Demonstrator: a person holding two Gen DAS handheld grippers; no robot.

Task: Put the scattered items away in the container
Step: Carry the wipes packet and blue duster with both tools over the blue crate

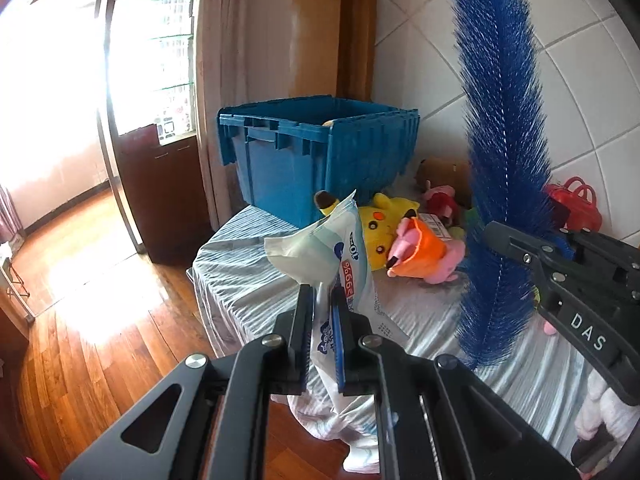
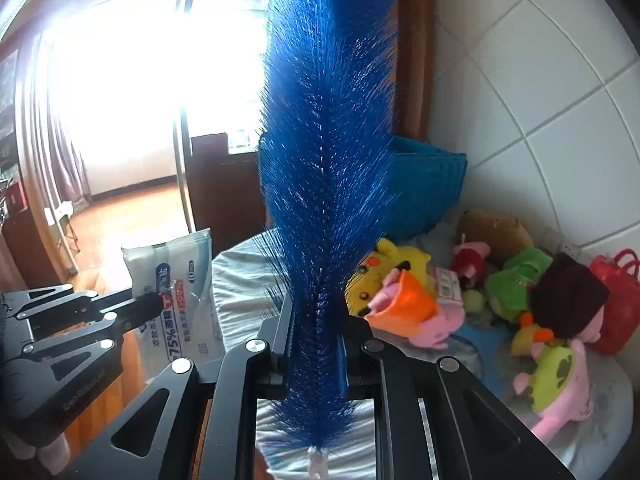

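A: What took up the middle of the left wrist view?

B: A deep blue plastic crate, open-topped, stood on the striped-sheet bed in the centre of the frame. Lower right of it lay a yellow plush toy touching a pink plush with an orange cup.

A: And the tall thing?

B: A long blue bristle duster rose upright through the centre of the right wrist view, the right gripper clamped on its lower stem.

A: The other one?

B: At bottom centre, the left gripper had its jaws closed on a white wet-wipes packet, held above the bed's near edge.
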